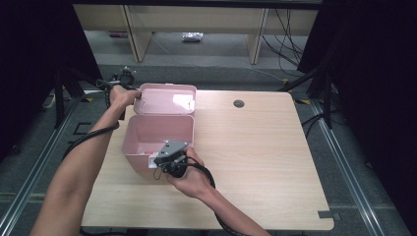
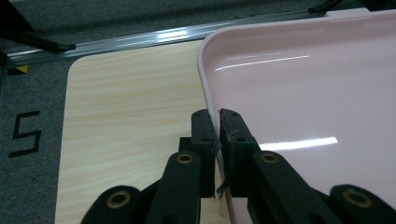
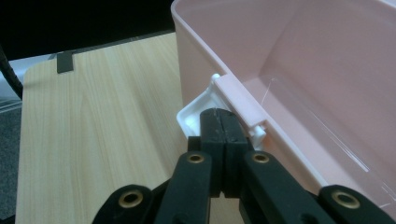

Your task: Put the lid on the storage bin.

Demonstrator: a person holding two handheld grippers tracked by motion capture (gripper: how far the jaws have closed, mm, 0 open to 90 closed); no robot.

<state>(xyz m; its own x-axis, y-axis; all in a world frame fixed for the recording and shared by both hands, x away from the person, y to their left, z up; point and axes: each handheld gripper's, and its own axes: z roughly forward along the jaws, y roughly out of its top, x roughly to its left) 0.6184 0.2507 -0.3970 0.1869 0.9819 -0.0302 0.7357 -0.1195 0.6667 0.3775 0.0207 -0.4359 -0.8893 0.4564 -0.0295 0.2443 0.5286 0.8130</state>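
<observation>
Nearest the camera, the right gripper [image 1: 167, 158] is pressed together, its tips touching the white latch [image 3: 198, 109] on the pink box [image 1: 157, 140] at table centre-left. At eleven o'clock, the box's open lid [image 1: 166, 100] is pinched at its edge by the left gripper [image 2: 217, 128].

Glossy pink plastic on pale wood grain.
From my station I see the pink box [image 1: 157, 140] and its lid [image 2: 303, 107] as smooth, shiny plastic catching light streaks; its white latch [image 3: 198, 109] looks plastic too. The table [image 1: 255, 147] is matt light wood-grain, my gripper jaws matt black with brass-coloured rivets, the floor rough grey carpet [image 2: 28, 116].
</observation>
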